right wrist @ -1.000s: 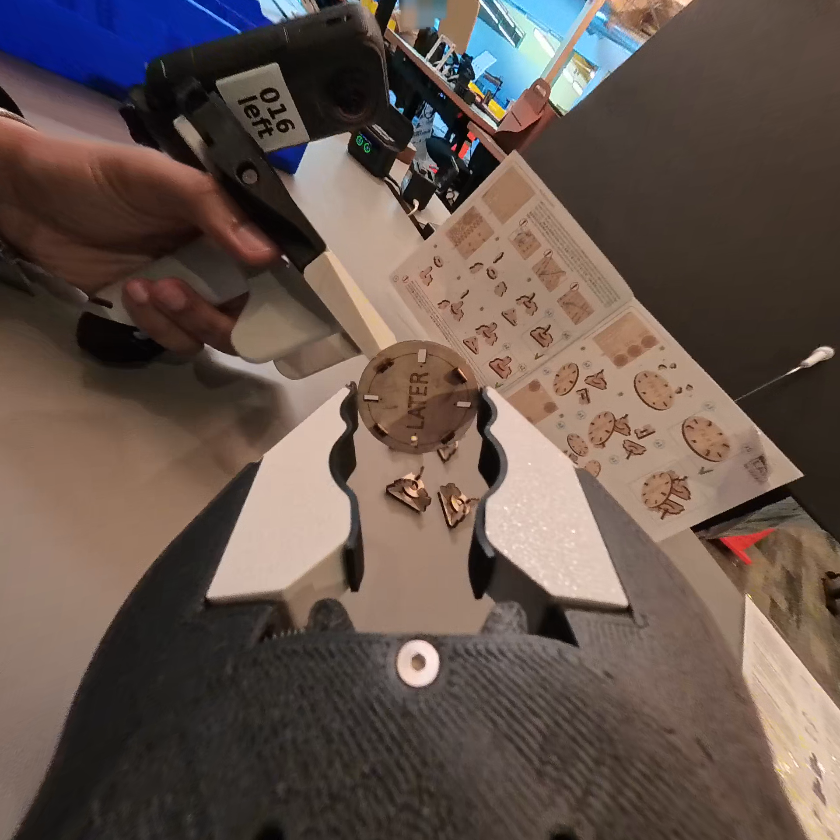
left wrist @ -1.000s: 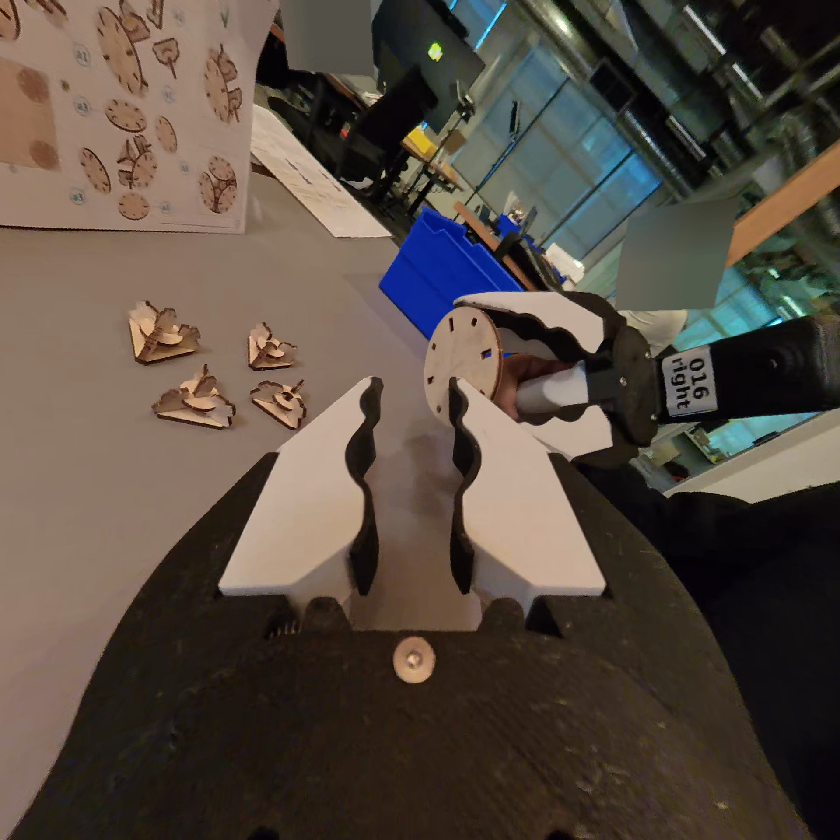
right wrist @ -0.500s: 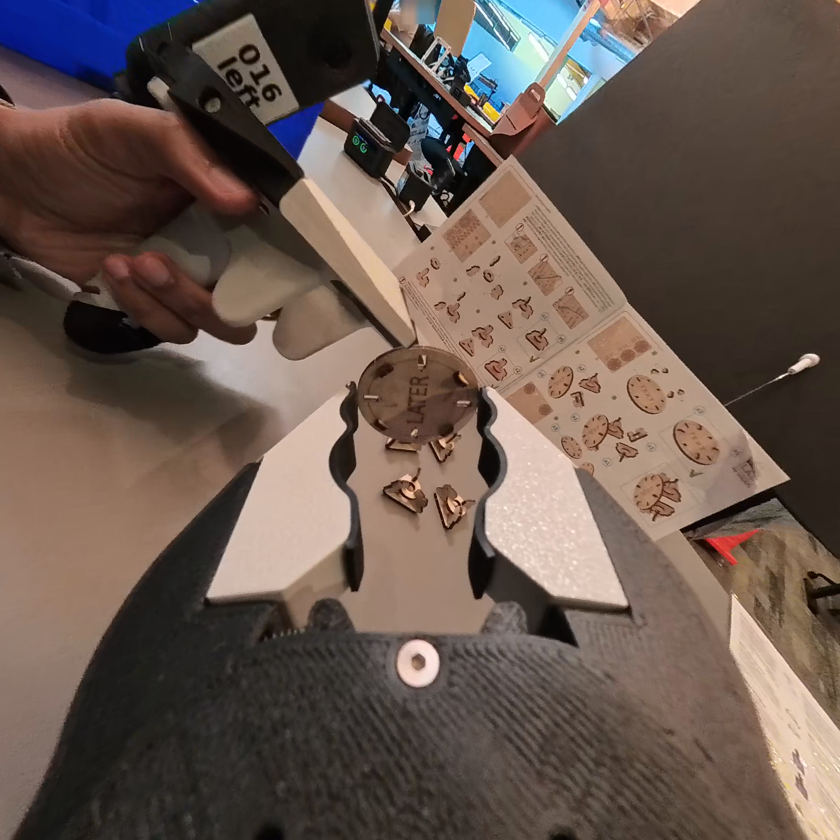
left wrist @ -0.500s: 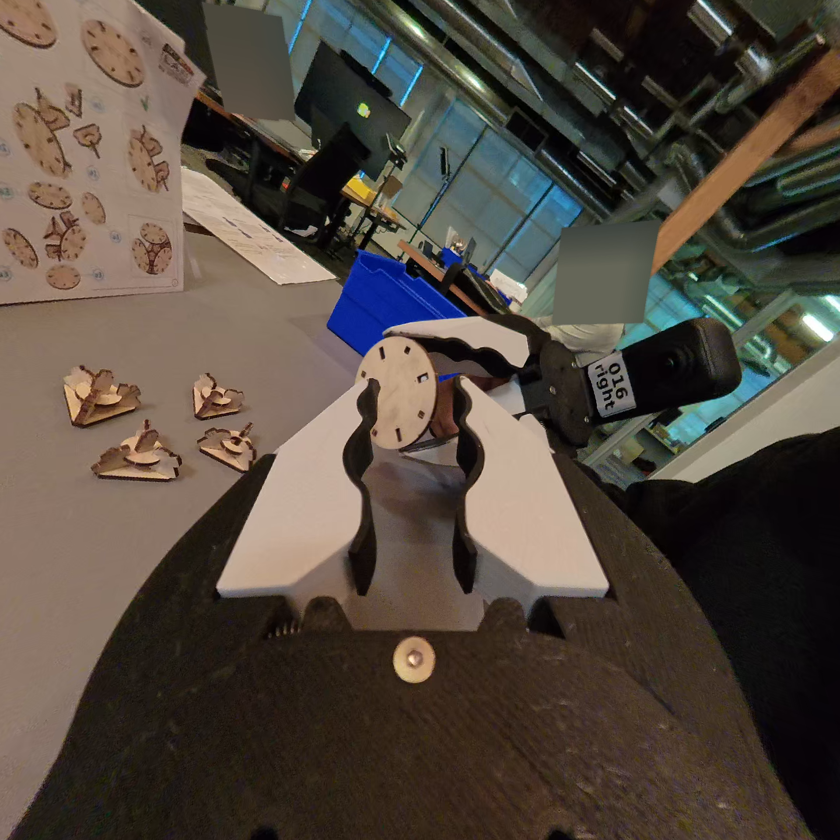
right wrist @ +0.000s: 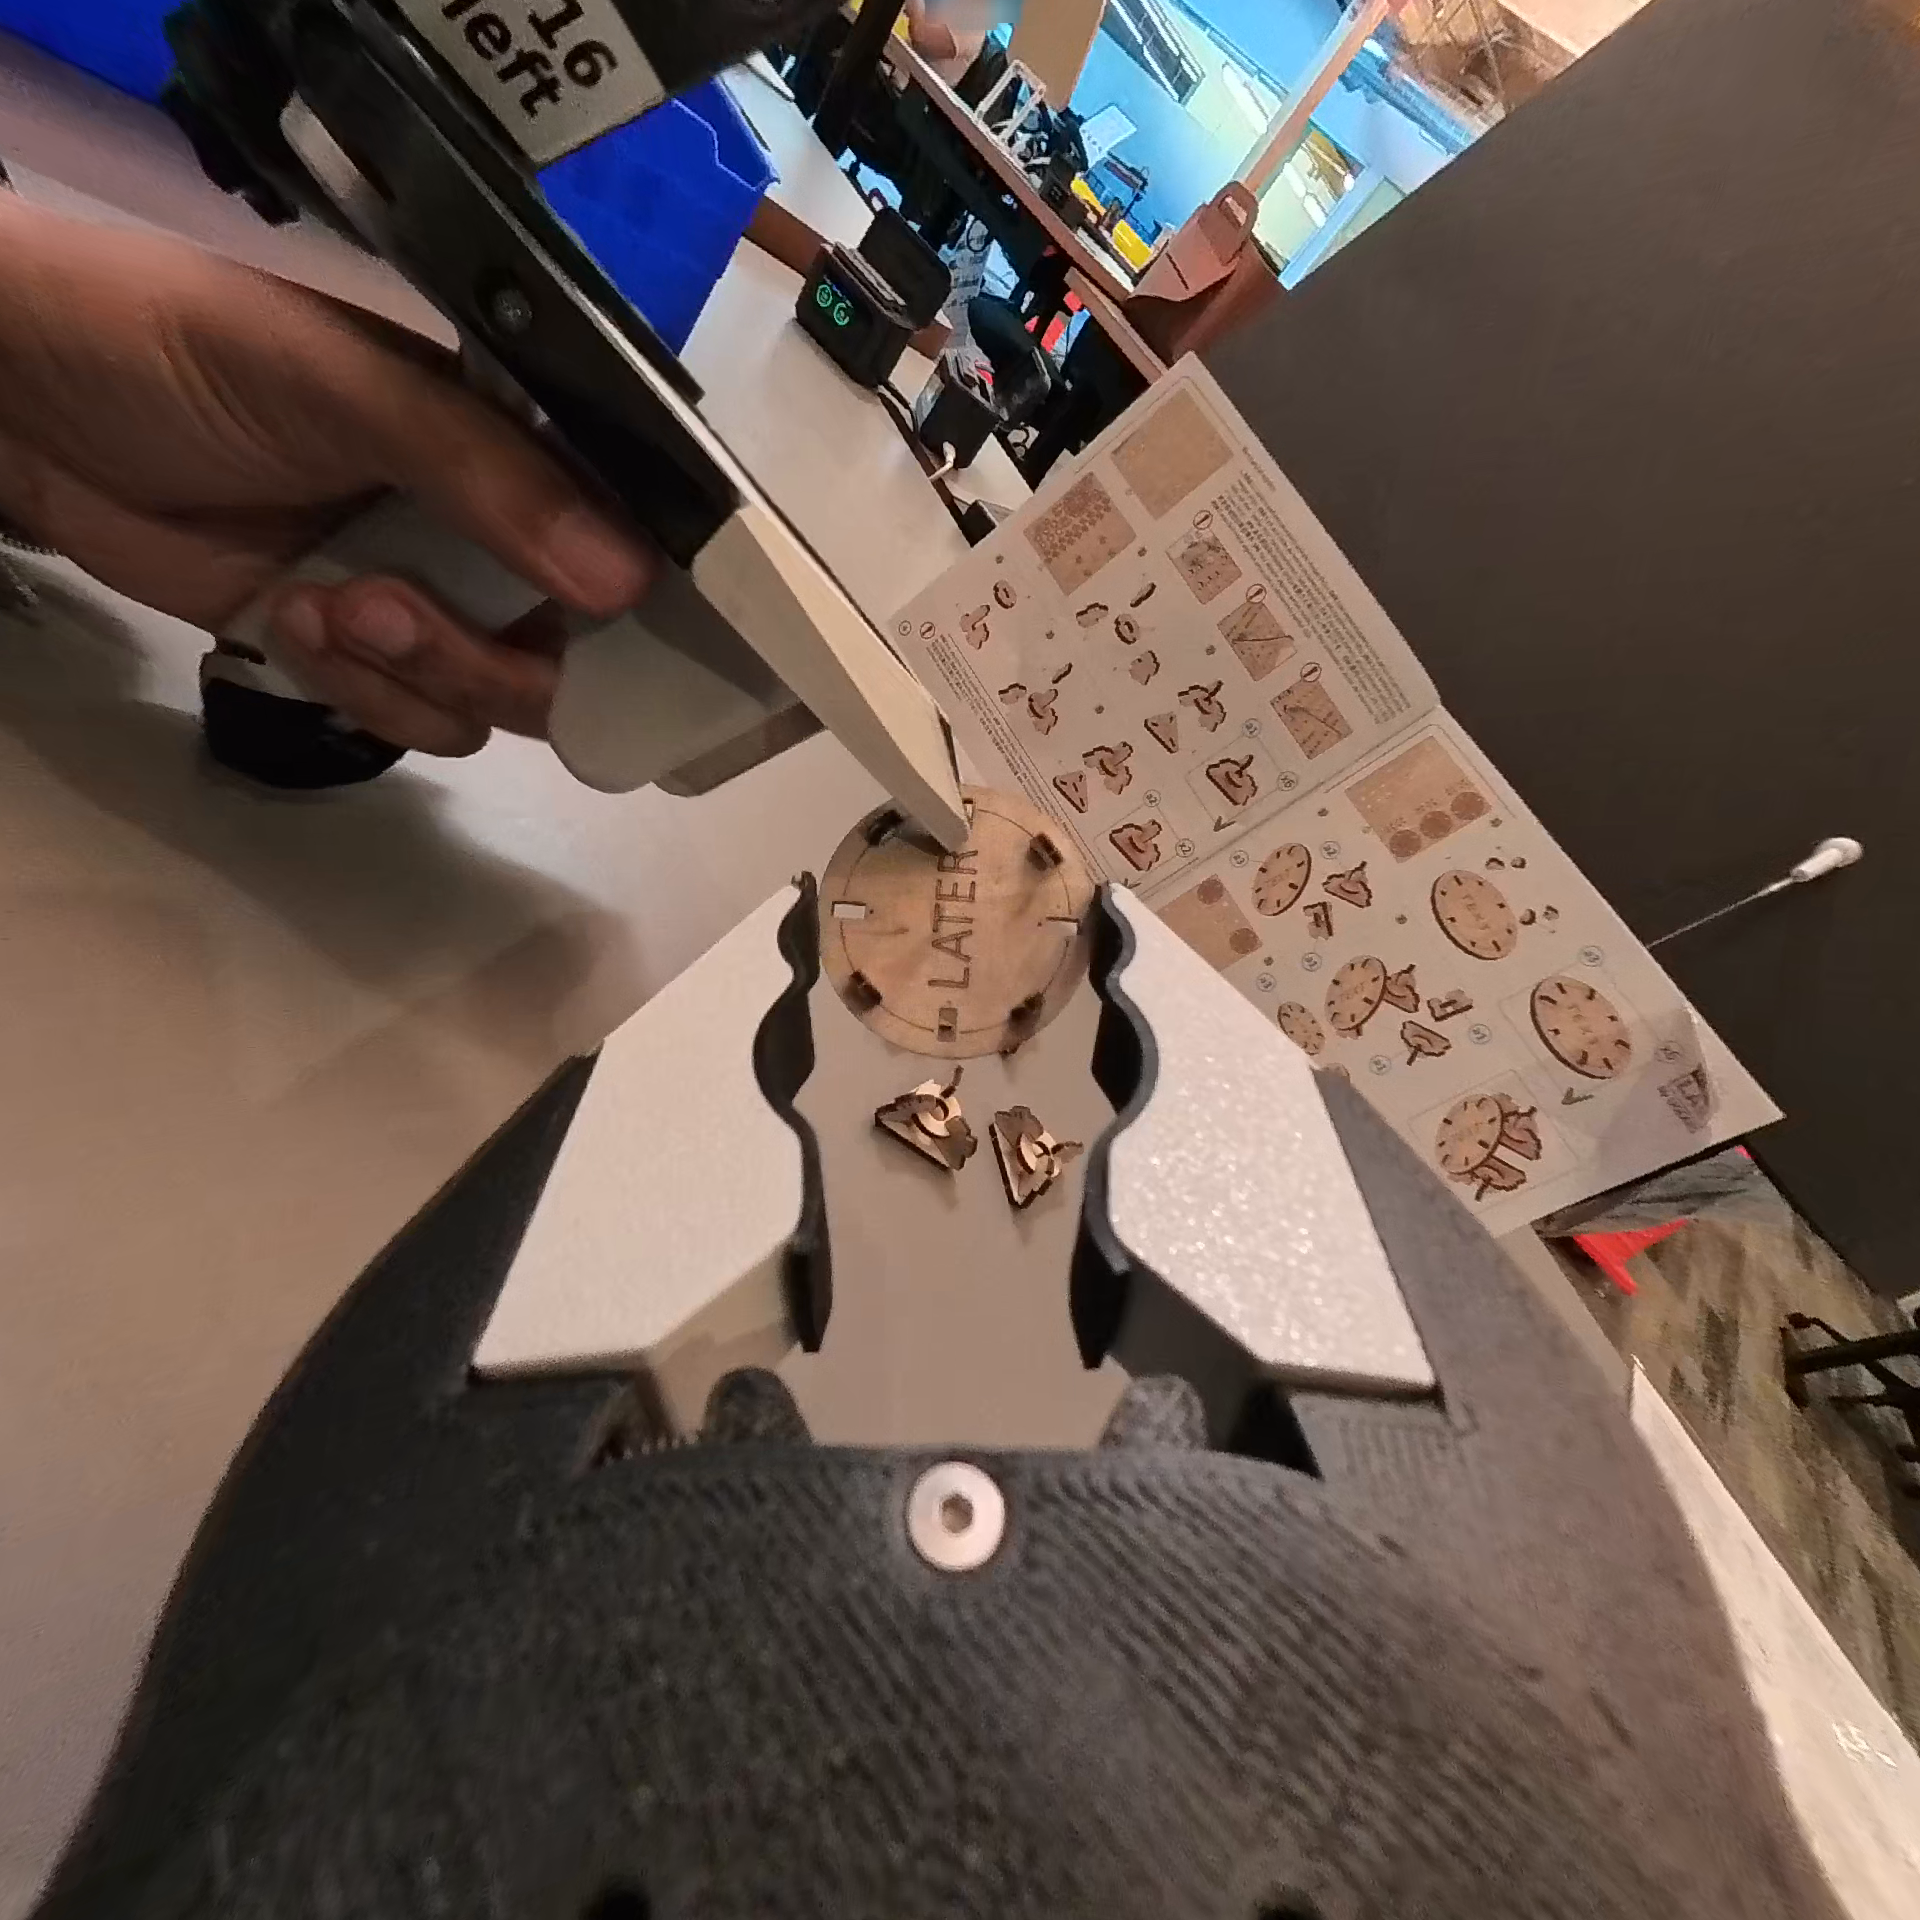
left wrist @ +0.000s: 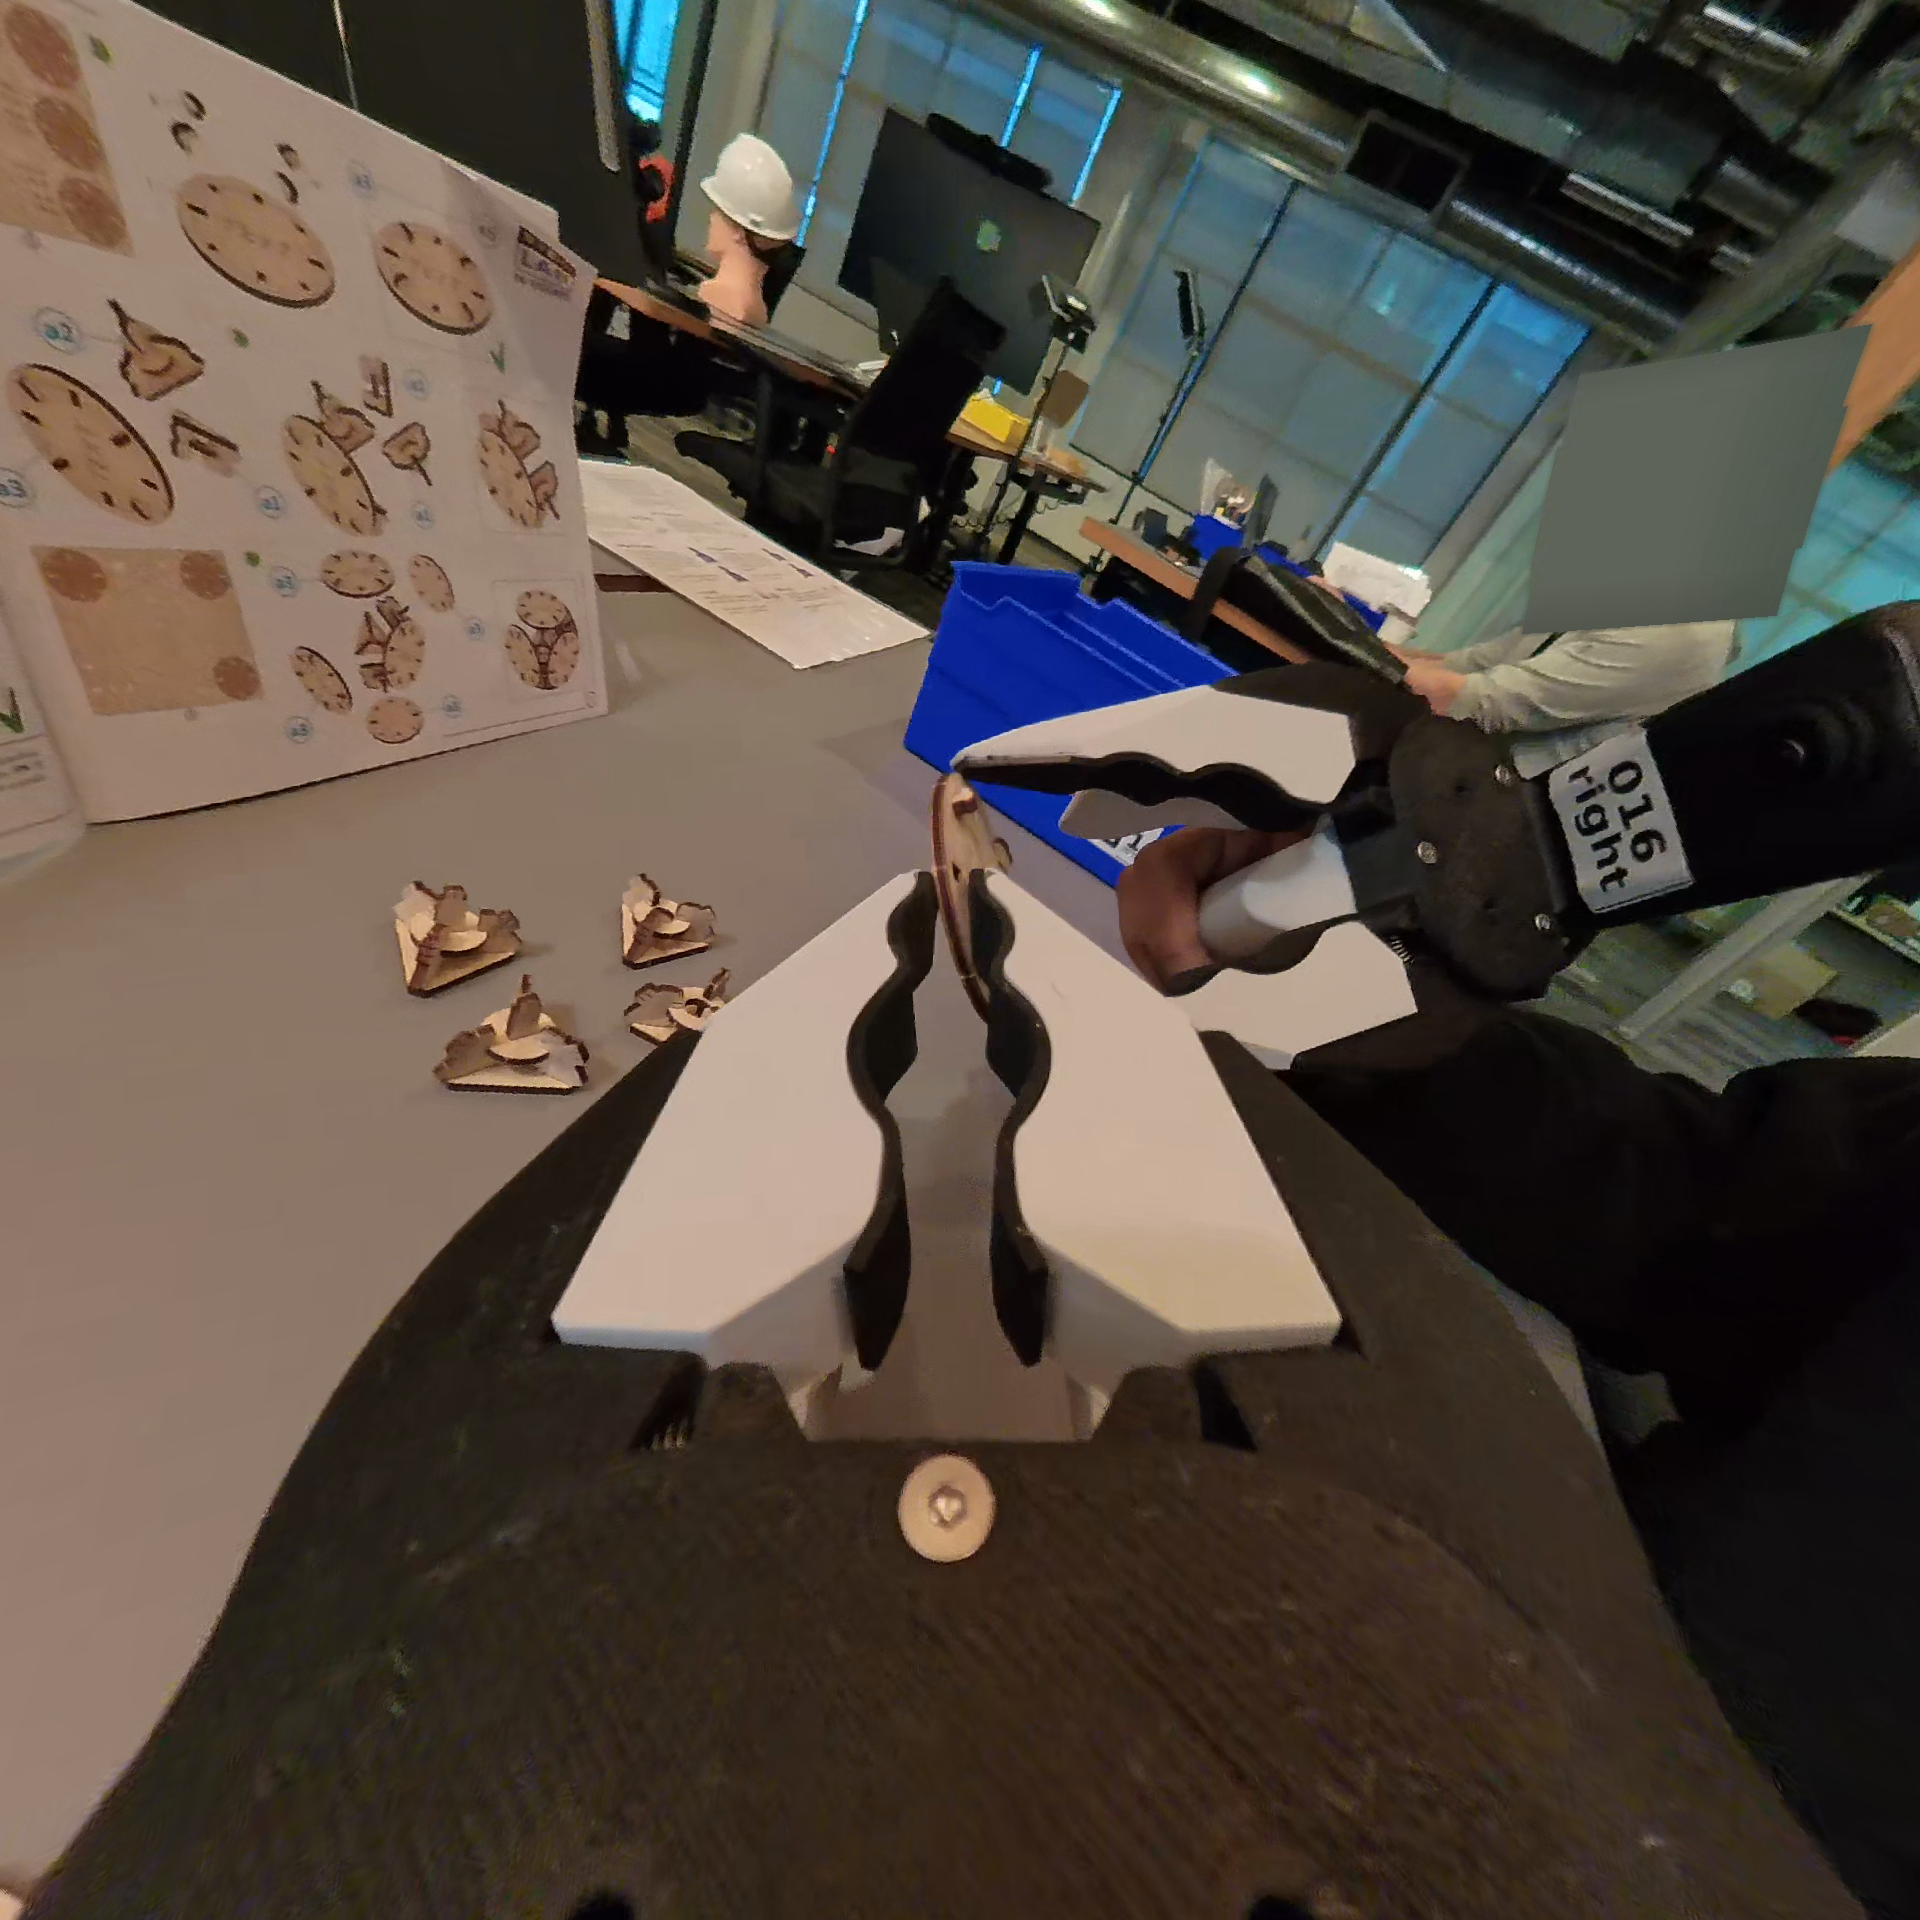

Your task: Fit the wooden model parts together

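Grey table (left wrist: 260, 1195) open left; wooden pieces (left wrist: 561, 977) ahead, booklet (left wrist: 291, 468) behind.

We are in an open-plan workshop or lab-like workspace: beyond the grey table (left wrist: 312, 1195) we see rows of desks with a large dark monitor (left wrist: 966, 249), an office chair (left wrist: 904, 416) and tripod stands in front of tall glazed walls, with bare ducts and pipes (left wrist: 1351, 94) running overhead. A white hard hat (left wrist: 753, 187) sits on a mannequin head at one desk, blue plastic bins (left wrist: 1039, 665) stand at the table's far edge, and a black charger with green lights (right wrist: 862, 301) rests on the next bench. On our own table we find an illustrated assembly sheet (left wrist: 281, 436) propped upright and small laser-cut wooden pieces (left wrist: 499, 987), which suggests craft or assembly work.
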The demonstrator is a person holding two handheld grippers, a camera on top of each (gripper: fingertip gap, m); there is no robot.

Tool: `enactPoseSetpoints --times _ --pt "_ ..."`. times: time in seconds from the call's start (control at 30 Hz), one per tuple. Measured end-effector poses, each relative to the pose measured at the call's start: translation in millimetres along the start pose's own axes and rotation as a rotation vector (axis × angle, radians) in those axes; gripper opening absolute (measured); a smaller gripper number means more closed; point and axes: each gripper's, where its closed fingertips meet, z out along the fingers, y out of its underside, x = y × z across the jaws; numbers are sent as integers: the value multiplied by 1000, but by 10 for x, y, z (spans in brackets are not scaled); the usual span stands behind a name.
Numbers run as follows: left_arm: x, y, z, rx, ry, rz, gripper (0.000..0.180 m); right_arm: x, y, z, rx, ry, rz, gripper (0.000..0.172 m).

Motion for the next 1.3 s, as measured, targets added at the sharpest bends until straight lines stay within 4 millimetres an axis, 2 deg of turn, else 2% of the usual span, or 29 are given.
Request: enactPoseSetpoints --times 0.2,0.23,0.27,0.33,0.43,0.5,0.57,0.7,0.83,1.03,1.3 --pt "22 -17 -21 4 15 32 2 -1 -34 -7 39 0 13 50" --pt "-5 -33 -33 11 -7 50 0 36 -84 -31 83 7 68 38" --pt "-21 -52 -49 16 -20 77 0 66 -160 -74 149 -7 150 38" --pt "-9 -96 -80 28 -19 128 1 213 -298 -195 290 -26 362 43" --pt "72 -155 -118 46 17 180 0 417 -306 -295 359 -78 592 51" --pt "199 -168 -139 51 83 225 1 417 -350 -343 405 -169 692 47" --pt "339 -148 -162 44 158 278 0 332 -435 -393 448 -293 755 42" --pt "536 -118 -214 46 265 331 0 69 -507 -436 423 -472 720 35" --pt "643 -122 -261 56 335 329 0 -22 -526 -457 414 -485 645 19" --pt "678 -115 -275 53 357 329 0 -76 -574 -502 437 -527 633 10" --pt "689 -78 -265 36 366 330 0 -91 -596 -526 445 -544 629 7"
